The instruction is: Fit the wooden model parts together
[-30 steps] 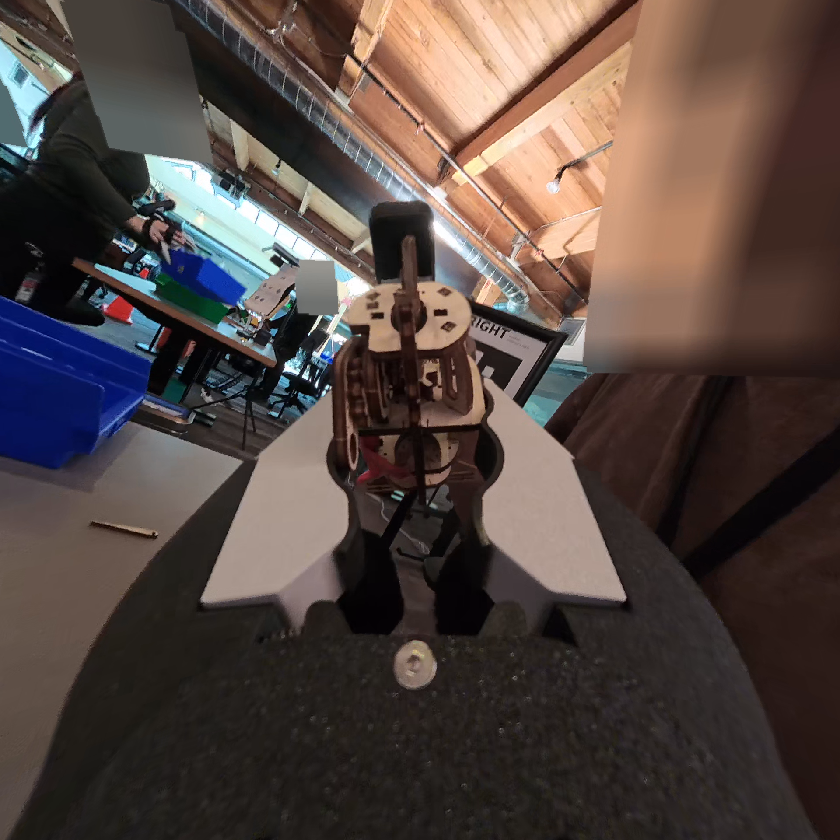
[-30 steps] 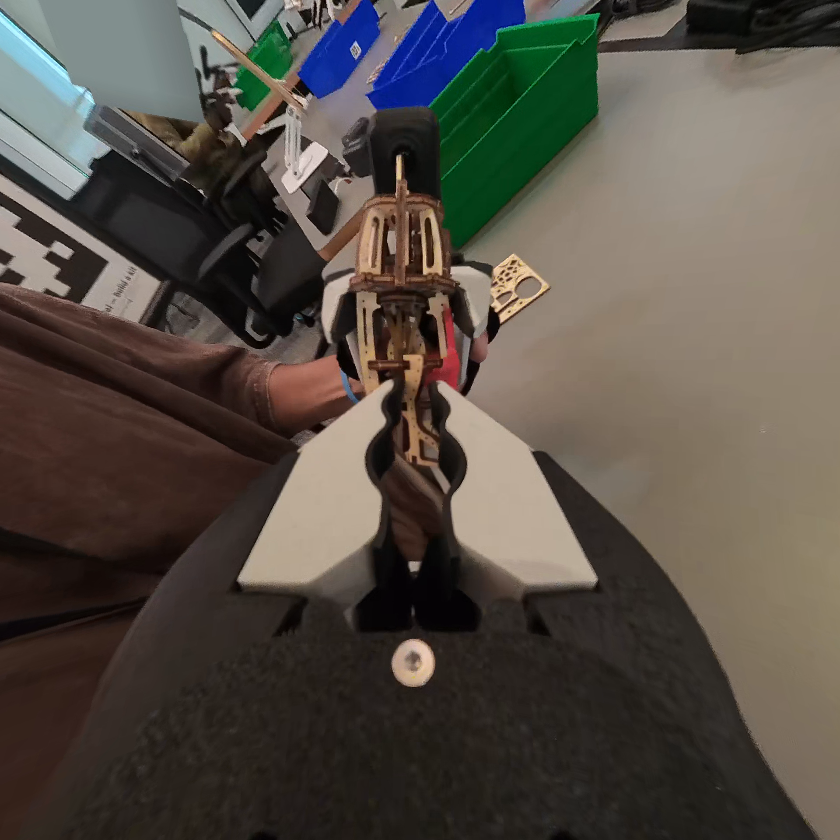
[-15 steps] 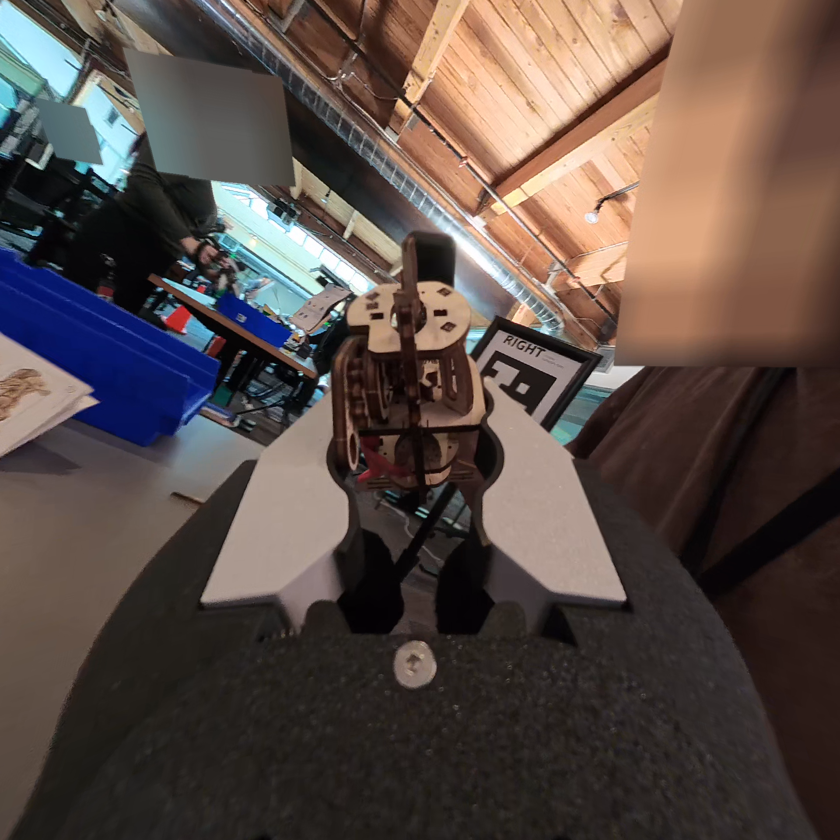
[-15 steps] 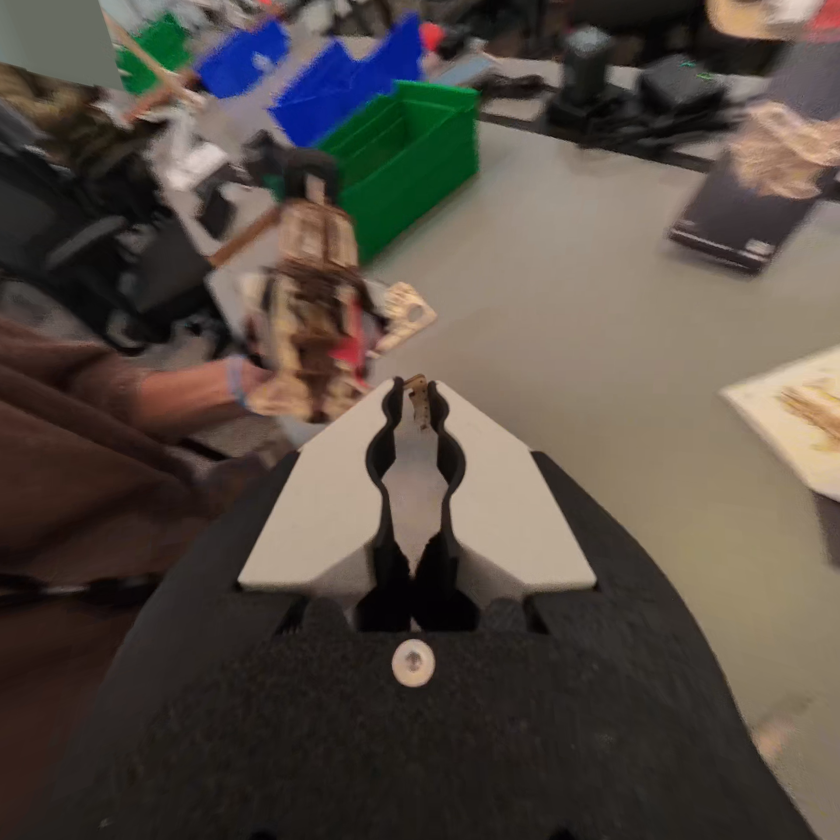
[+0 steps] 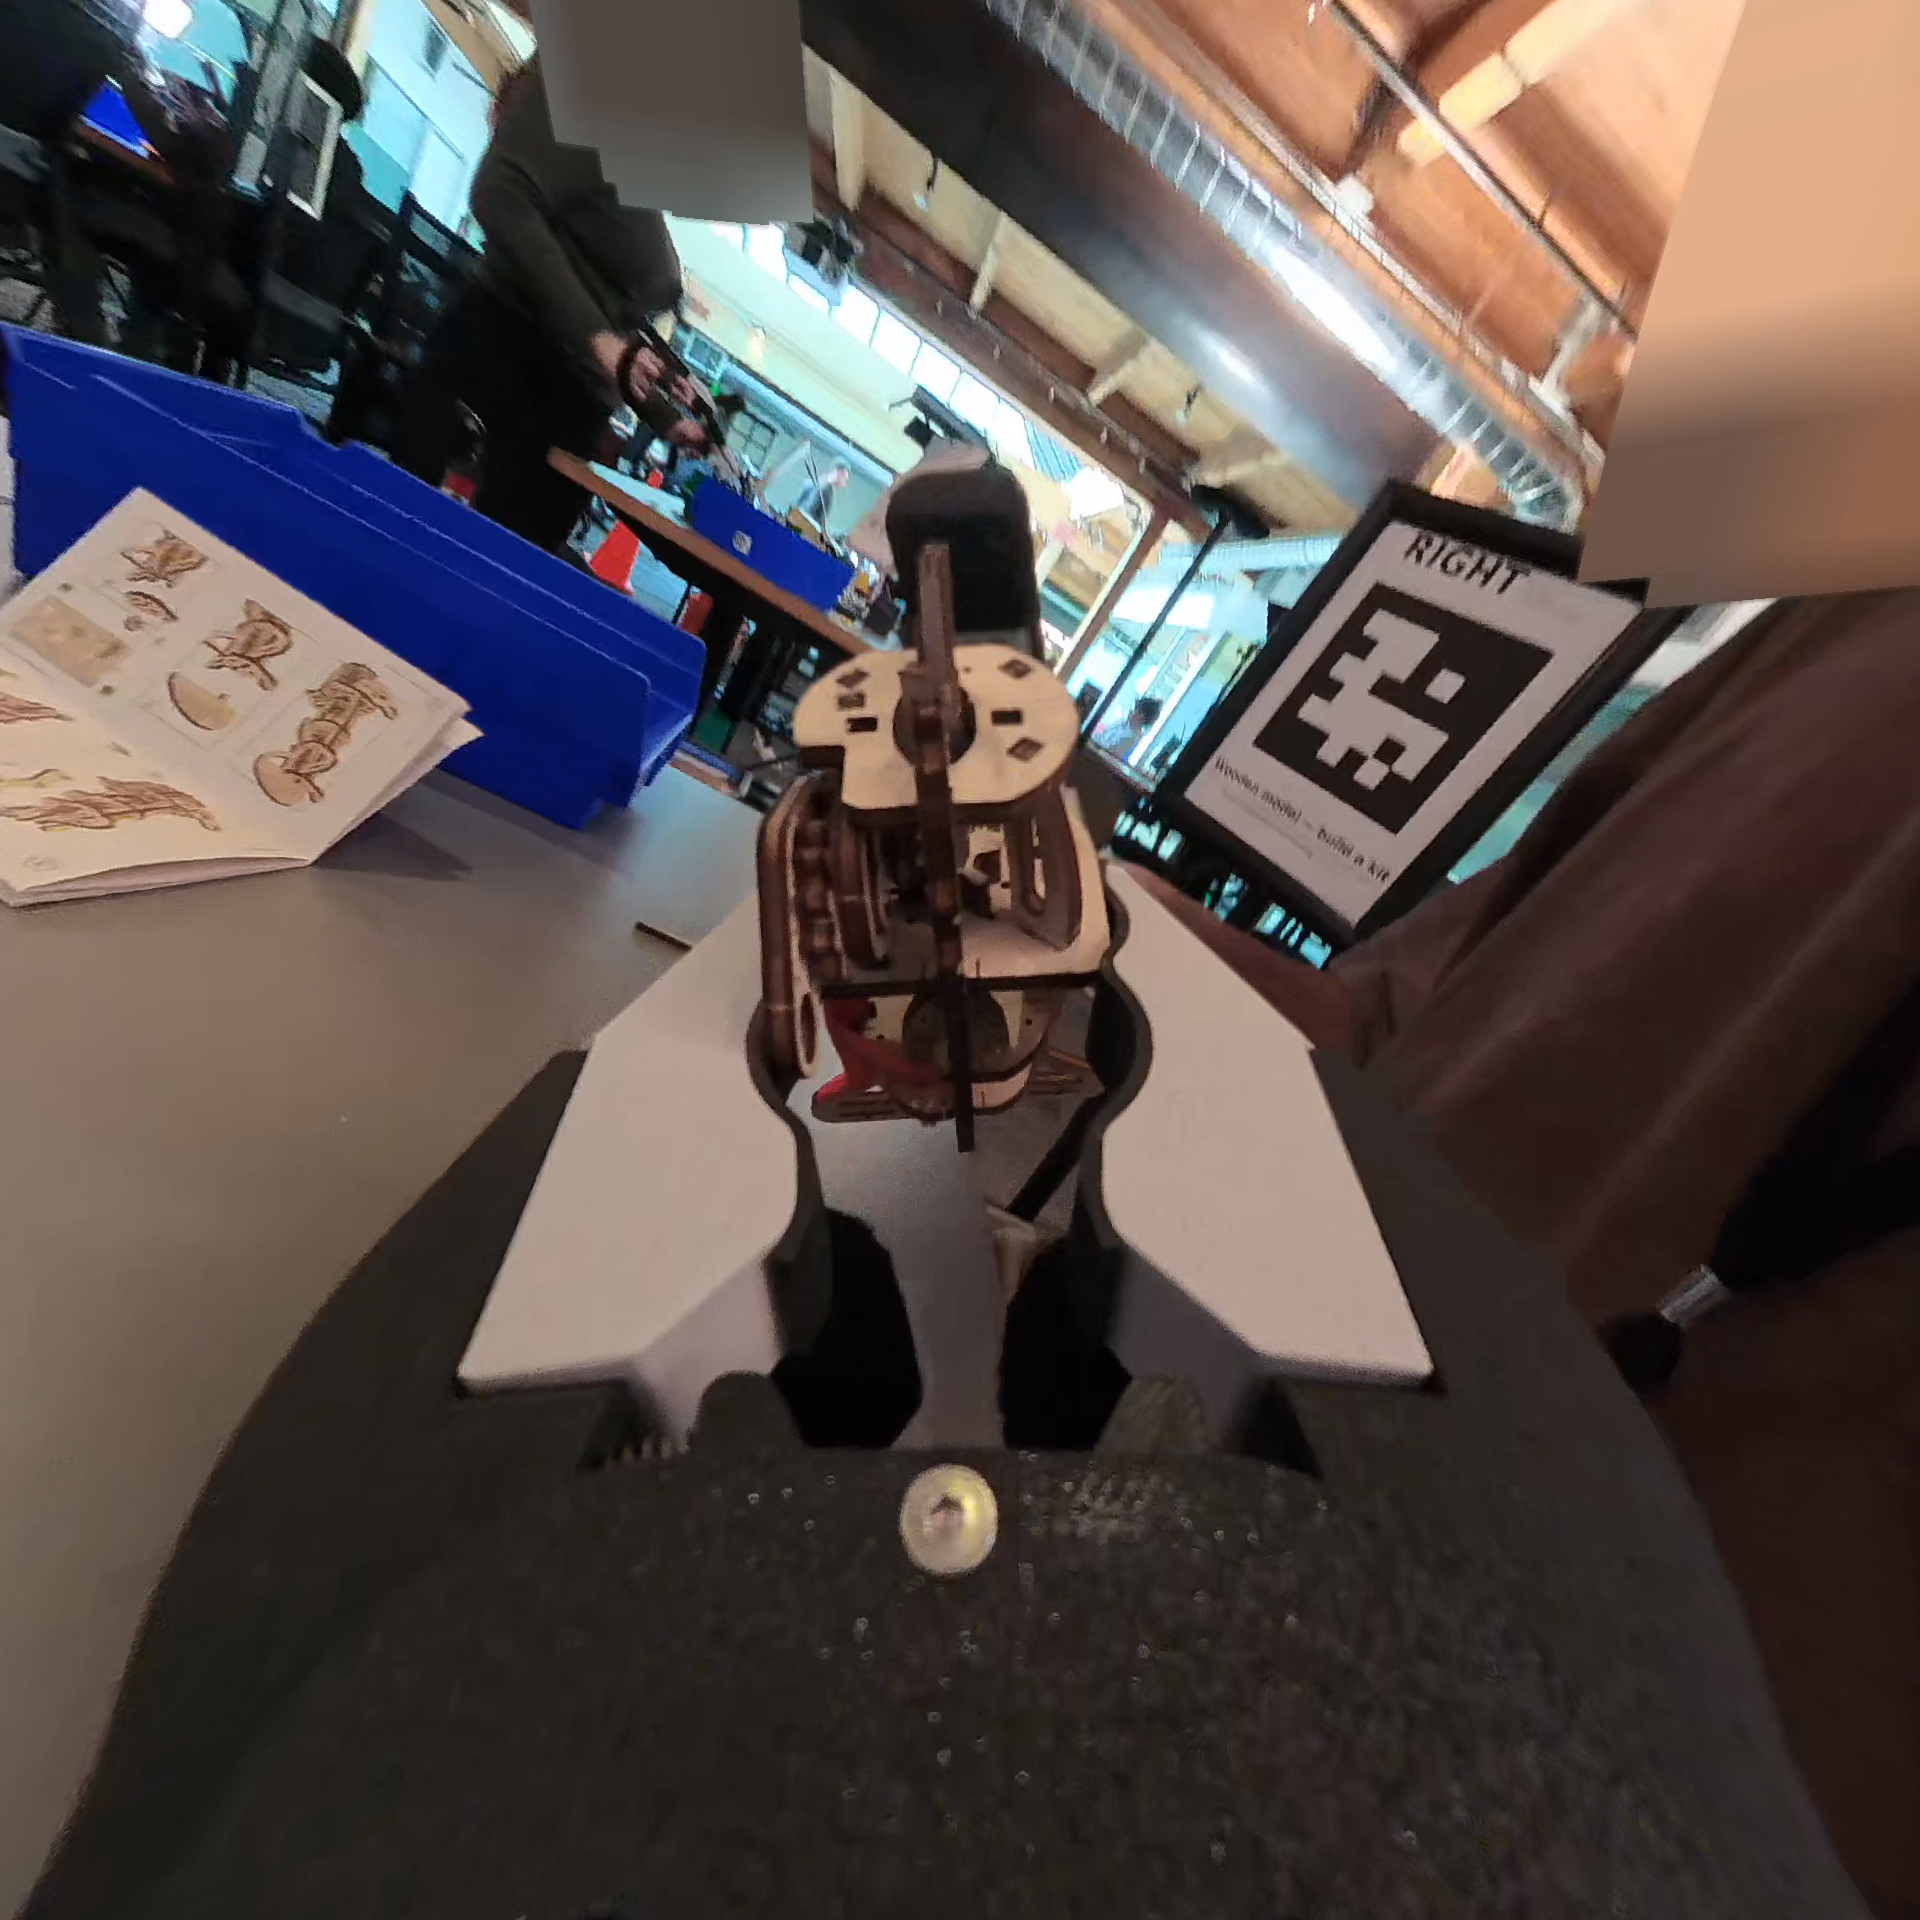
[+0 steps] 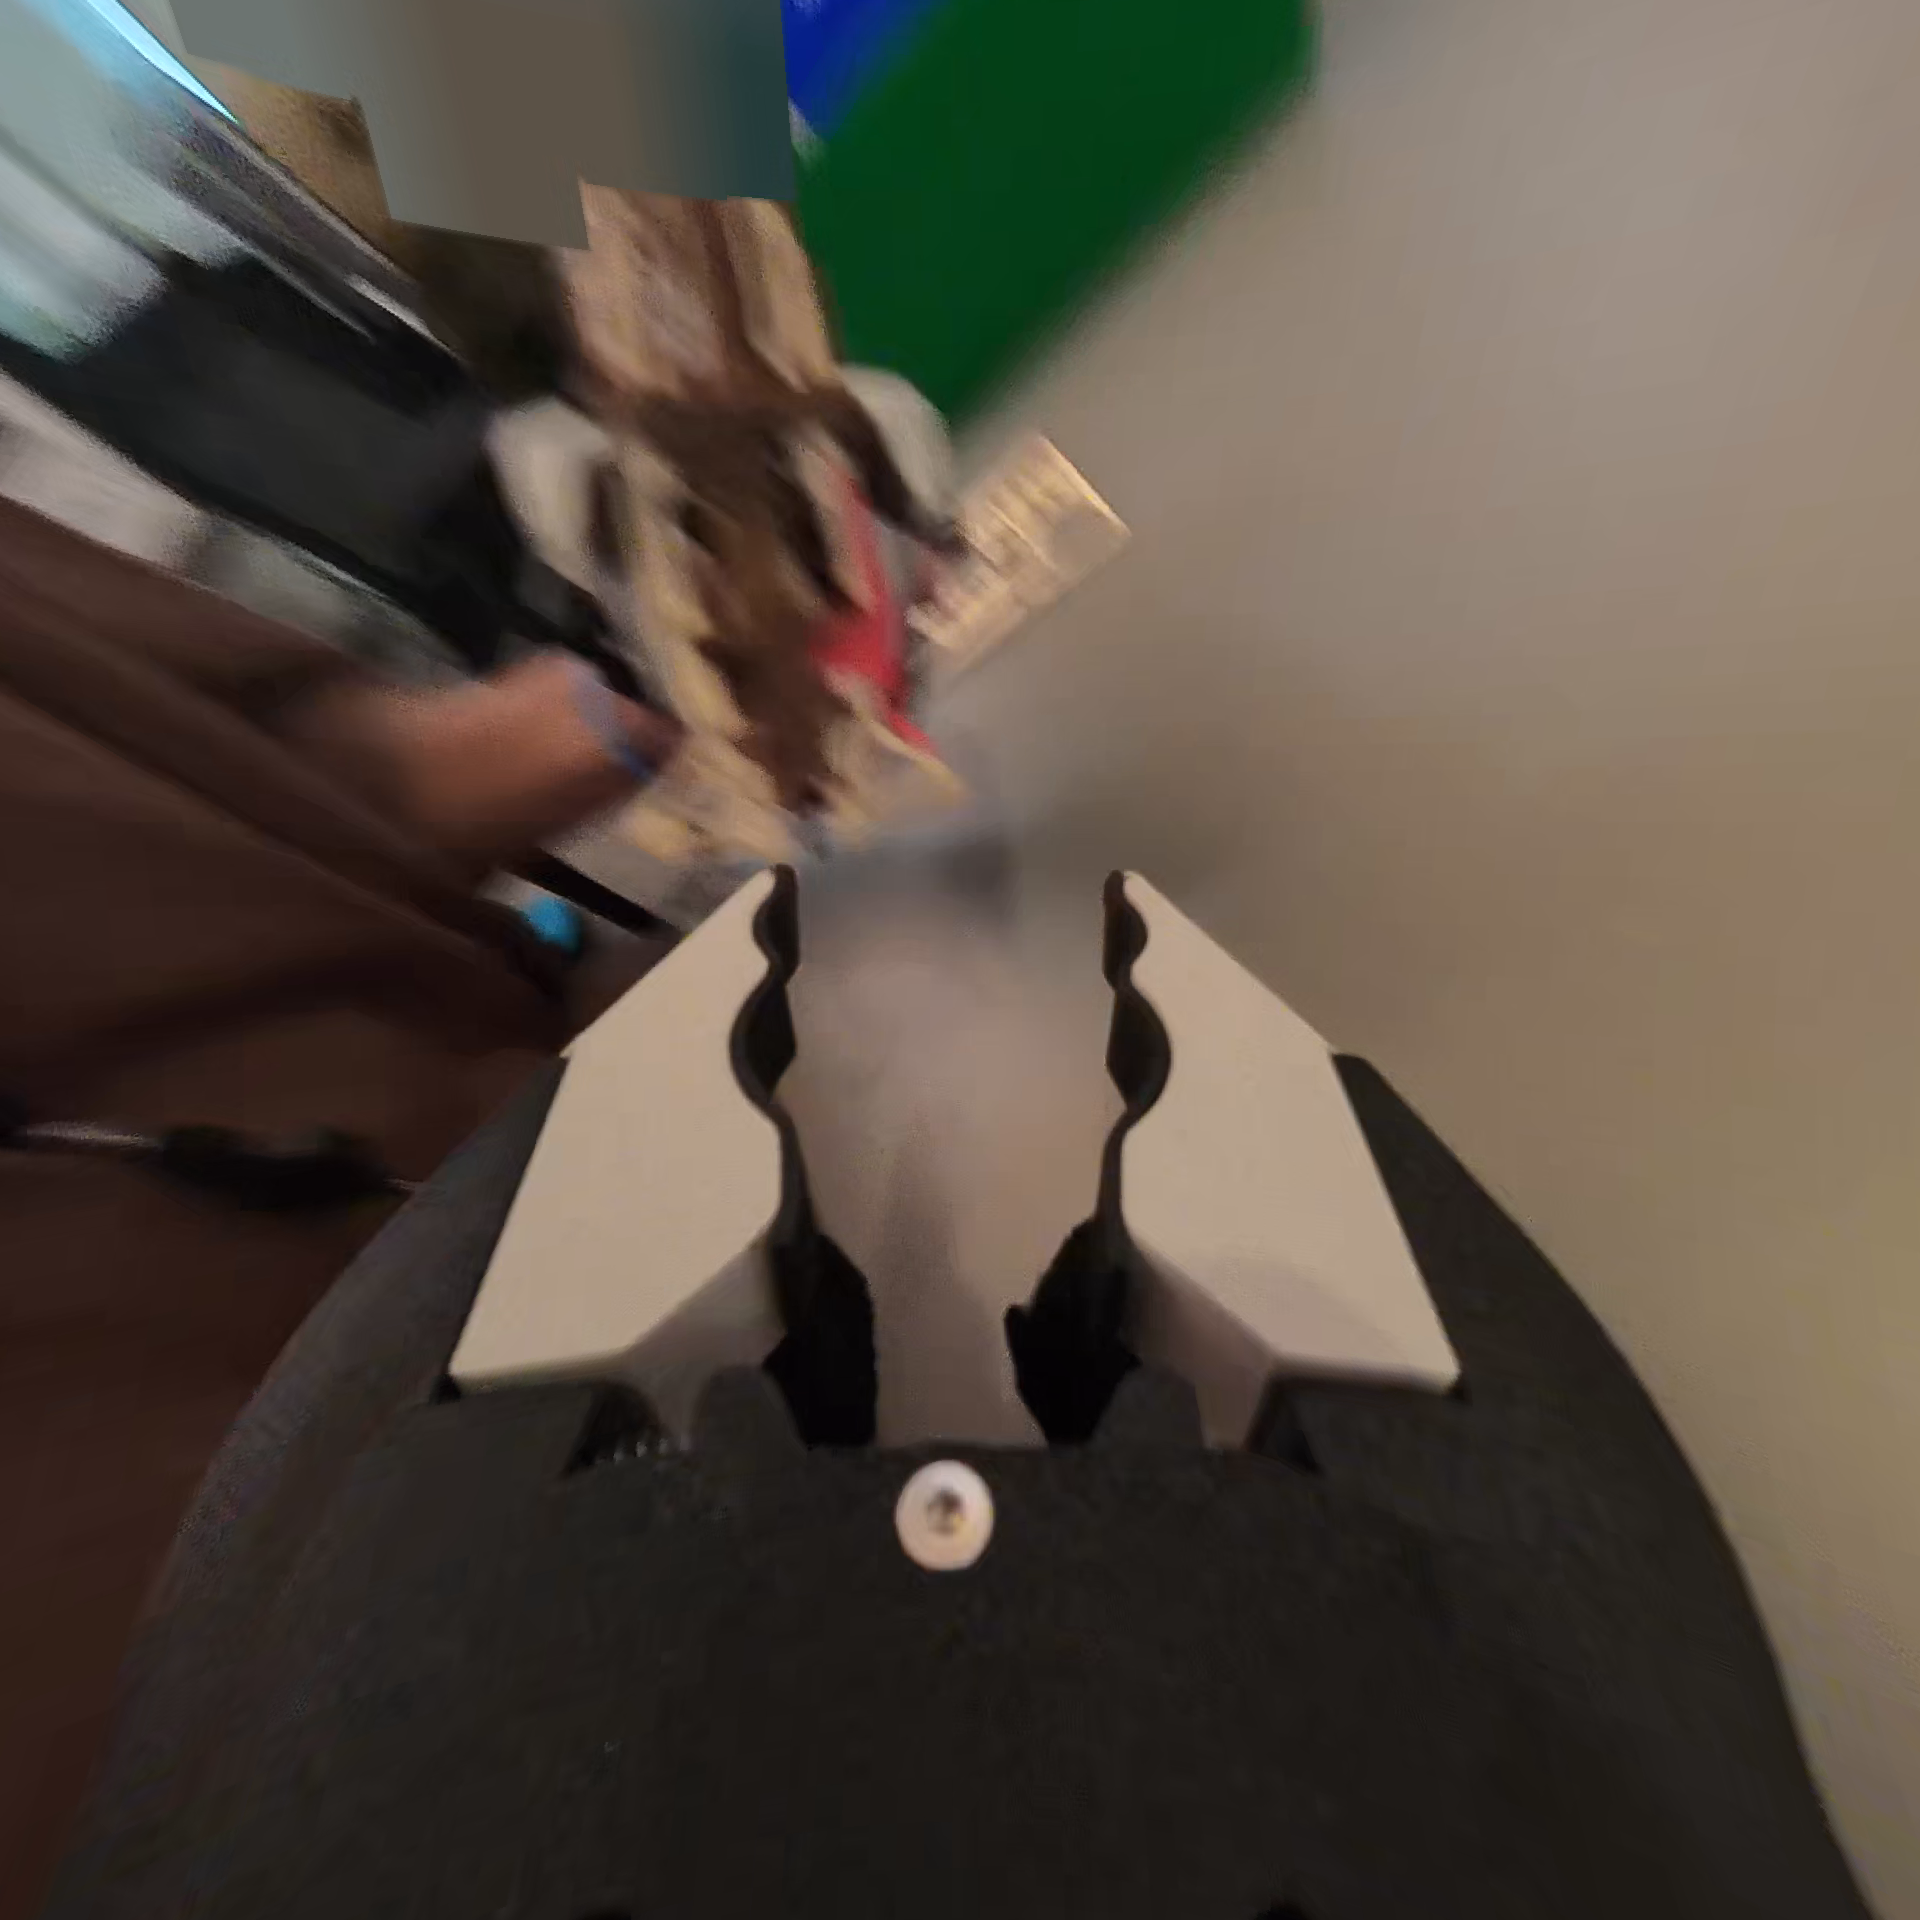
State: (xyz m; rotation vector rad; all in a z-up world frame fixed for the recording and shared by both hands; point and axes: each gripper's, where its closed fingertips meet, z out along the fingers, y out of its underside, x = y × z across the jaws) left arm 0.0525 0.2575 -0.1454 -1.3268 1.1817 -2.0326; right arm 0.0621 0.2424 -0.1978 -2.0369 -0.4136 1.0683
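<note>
My left gripper (image 5: 940, 935) is shut on the wooden model (image 5: 925, 862), a pale and dark brown assembly with a round slotted top plate, a thin upright blade and a red piece low inside. It is held up above the grey table (image 5: 260, 1039). My right gripper (image 6: 948, 894) is open and empty over the table (image 6: 1507, 831). The model (image 6: 769, 623) shows blurred ahead and to the left of it, held by the left gripper, with a person's hand beside it. A flat wooden part sheet (image 6: 1023, 551) lies on the table behind the model.
An open instruction booklet (image 5: 166, 707) lies at the left beside a blue bin (image 5: 395, 592). A framed marker sign (image 5: 1392, 717) stands at the right. A green bin (image 6: 1039, 177) is at the far side. A brown sleeve (image 6: 208, 883) fills the left. People stand in the background.
My right gripper let go of the model, drew back holding a small wooden piece, and now stands open and empty. My left gripper has tilted down with the model, bringing the booklet into view.
</note>
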